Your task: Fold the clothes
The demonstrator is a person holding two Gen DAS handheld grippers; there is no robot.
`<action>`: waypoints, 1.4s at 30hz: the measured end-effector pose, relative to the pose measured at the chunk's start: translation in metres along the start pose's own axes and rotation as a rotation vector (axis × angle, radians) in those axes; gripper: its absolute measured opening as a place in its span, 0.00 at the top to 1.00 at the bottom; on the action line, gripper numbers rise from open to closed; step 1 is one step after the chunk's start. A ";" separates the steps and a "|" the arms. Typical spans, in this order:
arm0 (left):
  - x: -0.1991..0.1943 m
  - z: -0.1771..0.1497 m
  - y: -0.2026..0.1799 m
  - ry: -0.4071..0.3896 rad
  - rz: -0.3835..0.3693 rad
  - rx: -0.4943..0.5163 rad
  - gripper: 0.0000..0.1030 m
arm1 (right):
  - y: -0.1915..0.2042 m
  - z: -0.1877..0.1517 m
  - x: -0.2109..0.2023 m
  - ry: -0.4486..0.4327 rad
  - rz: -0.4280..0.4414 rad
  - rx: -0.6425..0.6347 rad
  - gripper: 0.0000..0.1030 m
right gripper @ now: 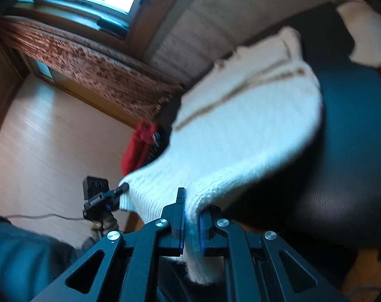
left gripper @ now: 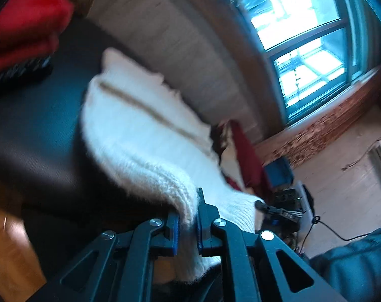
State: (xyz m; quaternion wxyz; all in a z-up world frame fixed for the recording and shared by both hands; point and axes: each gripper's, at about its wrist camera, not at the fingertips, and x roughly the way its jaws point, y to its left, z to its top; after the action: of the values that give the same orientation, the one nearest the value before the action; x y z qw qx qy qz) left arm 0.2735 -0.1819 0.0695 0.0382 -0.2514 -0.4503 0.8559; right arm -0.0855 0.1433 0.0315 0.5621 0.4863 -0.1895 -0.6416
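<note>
Hanging between the two grippers, the white knit sweater (left gripper: 150, 136) is held up by its ribbed edge, and its far part with the thin brown stripes lies on the dark desk (left gripper: 39, 125) in the middle of both frames. The left gripper (left gripper: 187, 216) has its jaws clenched on one corner of the ribbed edge at the bottom centre of the left wrist view, and the right gripper (right gripper: 191, 216) has its jaws clenched on the other corner at the bottom centre of the right wrist view; each gripper also shows small in the other one's view, at the lower edge of the cloth. Both views are blurred, so I judge that the sweater is in motion. The step in hand seems to be carrying this edge over the body of the sweater, either to spread it flat or to fold it over; the pictures do not settle which. Whichever it is, the next move calls for both corners to stay level and equally far forward, so that the edge comes down straight. Red clothes (left gripper: 26, 22) lie at the upper left of the left wrist view, and a window (left gripper: 298, 37) is at the upper right.
</note>
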 end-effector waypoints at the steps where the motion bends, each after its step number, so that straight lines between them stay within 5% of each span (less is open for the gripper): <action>1: 0.004 0.011 -0.002 -0.015 -0.010 0.006 0.92 | 0.001 0.010 0.002 -0.014 0.003 -0.006 0.92; 10: 0.060 0.134 -0.006 -0.142 -0.051 0.059 0.92 | -0.011 0.127 0.038 -0.141 -0.027 -0.032 0.92; 17: 0.159 0.209 0.073 -0.079 0.154 -0.096 0.92 | -0.084 0.208 0.102 -0.181 -0.119 0.150 0.90; 20: 0.196 0.205 0.116 0.019 0.252 -0.204 0.92 | -0.123 0.212 0.128 -0.123 -0.199 0.245 0.89; 30: 0.164 0.161 0.101 0.041 0.174 -0.192 0.92 | -0.128 0.150 0.099 -0.150 -0.077 0.287 0.93; 34: 0.148 0.163 0.090 0.018 0.083 -0.250 0.91 | -0.112 0.151 0.092 -0.152 -0.035 0.293 0.80; 36: 0.144 0.176 0.092 -0.025 0.019 -0.313 0.90 | -0.113 0.154 0.091 -0.183 -0.026 0.314 0.64; 38: 0.149 0.189 0.101 -0.048 -0.013 -0.395 0.87 | -0.113 0.157 0.090 -0.214 -0.016 0.335 0.34; 40: 0.159 0.193 0.115 -0.042 -0.020 -0.492 0.82 | -0.114 0.160 0.088 -0.245 -0.006 0.356 0.14; 42: 0.169 0.193 0.129 -0.030 -0.025 -0.586 0.78 | -0.115 0.163 0.087 -0.276 0.004 0.376 0.13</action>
State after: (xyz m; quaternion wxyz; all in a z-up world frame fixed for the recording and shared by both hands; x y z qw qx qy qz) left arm 0.0577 -0.3545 -0.0089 -0.0319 -0.2335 -0.6819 0.6924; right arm -0.2740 0.0489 -0.0208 0.4315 0.4900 -0.3816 -0.6543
